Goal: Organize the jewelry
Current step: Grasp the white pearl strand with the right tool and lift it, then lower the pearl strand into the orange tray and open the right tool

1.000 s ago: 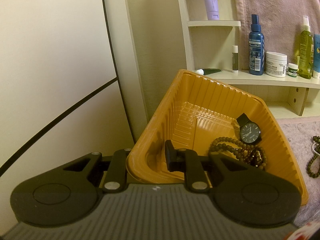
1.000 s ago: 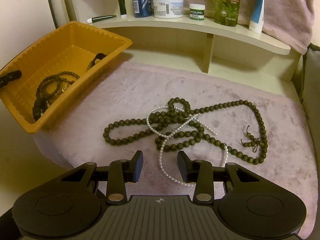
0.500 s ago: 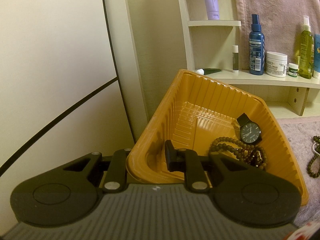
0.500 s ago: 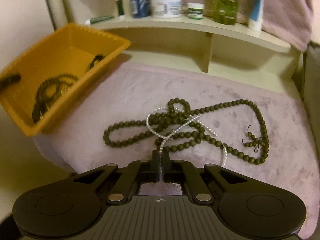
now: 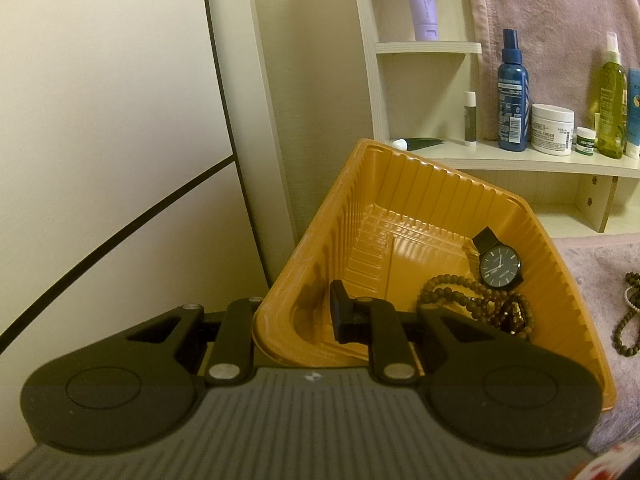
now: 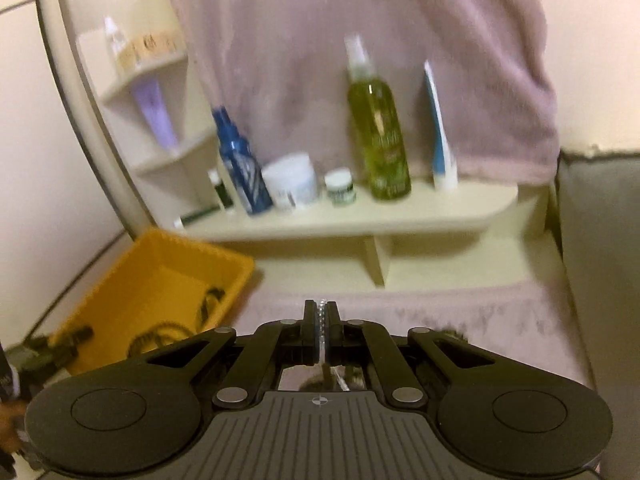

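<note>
Vanity nook, cream shelf (image 6: 360, 220) with toiletries, mauve fleece mat (image 6: 500, 312) below it, orange tray (image 5: 420, 200) as landmark.
Left tool (image 5: 296, 312) pinches the tray's near-left rim: one finger outside the wall, the other inside; tray sits tilted at the mat's left edge. Inside the tray: black watch (image 5: 500, 268) toward the far right wall, brown bead bracelets (image 5: 476, 304) just in front of it. Right tool (image 6: 321, 320) is pressed together on a white pearl strand (image 6: 321, 322), which shows as a bright line between the pads; it sits right of the tray, over the mat, view motion-blurred. Dark bead necklace (image 5: 628, 320) lies on the mat right of the tray. Green spray bottle (image 6: 376, 140) and blue bottle (image 6: 240, 168) stand on the shelf behind the tray.
</note>
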Demonstrator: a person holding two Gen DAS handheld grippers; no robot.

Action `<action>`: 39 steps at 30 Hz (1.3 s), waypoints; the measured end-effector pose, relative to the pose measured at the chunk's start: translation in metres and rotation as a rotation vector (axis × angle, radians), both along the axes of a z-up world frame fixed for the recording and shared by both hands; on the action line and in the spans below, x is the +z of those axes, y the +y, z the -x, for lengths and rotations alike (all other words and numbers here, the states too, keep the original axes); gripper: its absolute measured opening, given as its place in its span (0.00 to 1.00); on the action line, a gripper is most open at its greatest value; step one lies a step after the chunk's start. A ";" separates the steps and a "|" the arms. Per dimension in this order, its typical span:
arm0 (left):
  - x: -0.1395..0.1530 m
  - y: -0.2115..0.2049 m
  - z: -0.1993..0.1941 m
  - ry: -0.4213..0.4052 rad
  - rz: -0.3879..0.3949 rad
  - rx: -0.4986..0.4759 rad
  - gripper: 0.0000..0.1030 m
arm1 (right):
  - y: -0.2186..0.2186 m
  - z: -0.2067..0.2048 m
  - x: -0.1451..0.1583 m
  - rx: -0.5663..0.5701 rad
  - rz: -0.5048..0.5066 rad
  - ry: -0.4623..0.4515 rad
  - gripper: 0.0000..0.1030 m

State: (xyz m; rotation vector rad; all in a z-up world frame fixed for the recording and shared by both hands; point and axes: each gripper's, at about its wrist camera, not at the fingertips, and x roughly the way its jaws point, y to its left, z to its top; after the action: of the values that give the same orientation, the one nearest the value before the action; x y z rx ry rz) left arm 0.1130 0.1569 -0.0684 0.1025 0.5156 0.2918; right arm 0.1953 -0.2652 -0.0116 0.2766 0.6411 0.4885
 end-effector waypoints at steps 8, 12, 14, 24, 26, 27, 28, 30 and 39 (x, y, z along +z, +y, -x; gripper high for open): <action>0.001 -0.003 0.001 -0.003 0.000 0.000 0.17 | -0.002 0.004 0.041 0.020 -0.026 -0.101 0.02; 0.002 -0.003 0.001 -0.007 0.001 -0.002 0.17 | 0.001 0.006 0.062 0.035 -0.039 -0.164 0.02; 0.002 -0.003 0.002 -0.008 0.005 -0.002 0.17 | 0.003 0.007 0.073 0.044 -0.046 -0.194 0.02; 0.004 -0.003 0.004 -0.015 0.008 -0.006 0.17 | 0.009 0.003 0.114 0.050 -0.066 -0.334 0.02; 0.004 -0.003 0.005 -0.015 0.009 -0.005 0.17 | 0.007 0.004 0.123 0.045 -0.076 -0.365 0.02; 0.004 -0.003 0.005 -0.016 0.009 -0.006 0.17 | 0.007 0.004 0.127 0.045 -0.078 -0.377 0.02; 0.004 -0.004 0.005 -0.016 0.009 -0.005 0.17 | 0.006 0.004 0.129 0.048 -0.078 -0.385 0.02; 0.004 -0.003 0.005 -0.016 0.009 -0.007 0.17 | 0.007 0.002 0.132 0.055 -0.079 -0.392 0.02; 0.005 -0.002 0.005 -0.014 0.010 -0.011 0.17 | 0.028 -0.008 0.121 0.110 -0.072 -0.310 0.02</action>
State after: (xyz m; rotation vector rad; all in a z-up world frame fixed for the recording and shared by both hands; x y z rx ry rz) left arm 0.1084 0.1544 -0.0636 0.0939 0.5025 0.2791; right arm 0.2032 -0.2375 0.1093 0.2283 0.3375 0.6461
